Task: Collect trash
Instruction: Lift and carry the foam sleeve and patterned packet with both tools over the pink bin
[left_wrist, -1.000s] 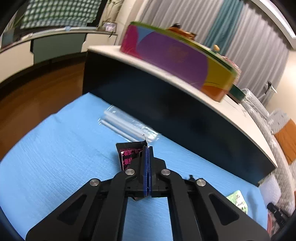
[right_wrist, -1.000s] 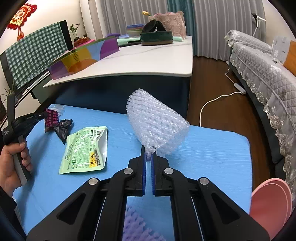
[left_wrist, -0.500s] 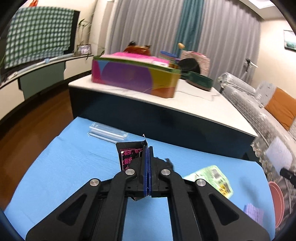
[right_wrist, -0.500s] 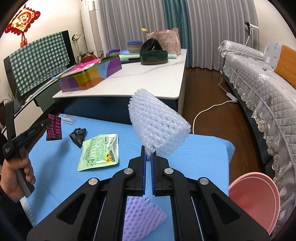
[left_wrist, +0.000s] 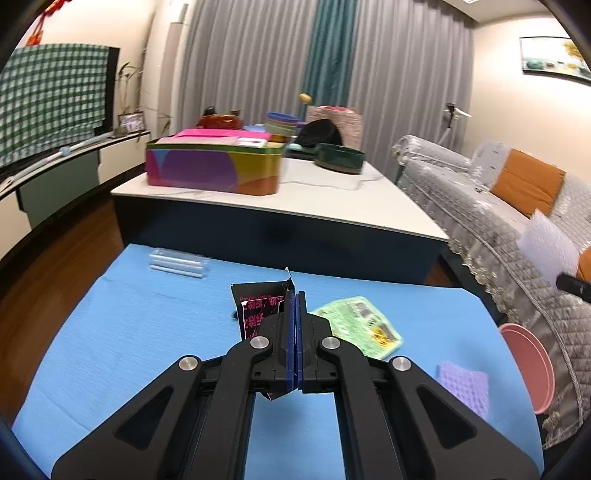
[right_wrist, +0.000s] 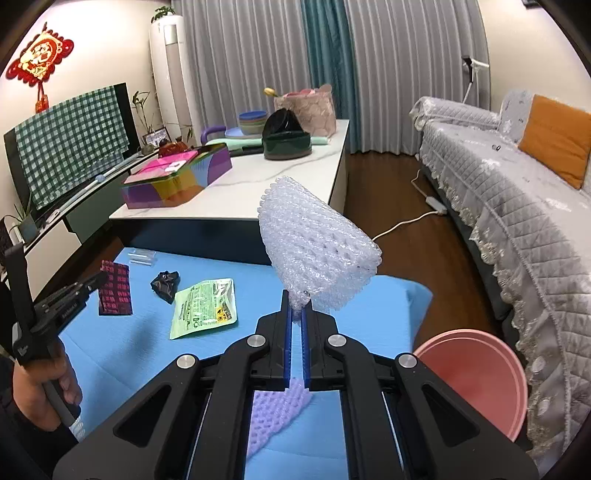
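While the left tongs (left_wrist: 295, 295) pinch the black wrapper (left_wrist: 258, 302) and the right tongs (right_wrist: 297, 306) clamp the white foam net (right_wrist: 314, 251) above the blue tabletop (right_wrist: 122, 350), carry both level to the pink basin (right_wrist: 476, 373) (presumably the bin), releasing only directly over it.

Surface: low table (right_wrist: 388, 295) under a blue cloth.
Far-left corner: clear plastic wrapper (left_wrist: 179, 263).
Middle: crumpled black scrap (right_wrist: 165, 281) beside green pouch (right_wrist: 205, 307).
Near edge: purple foam net (right_wrist: 277, 413).
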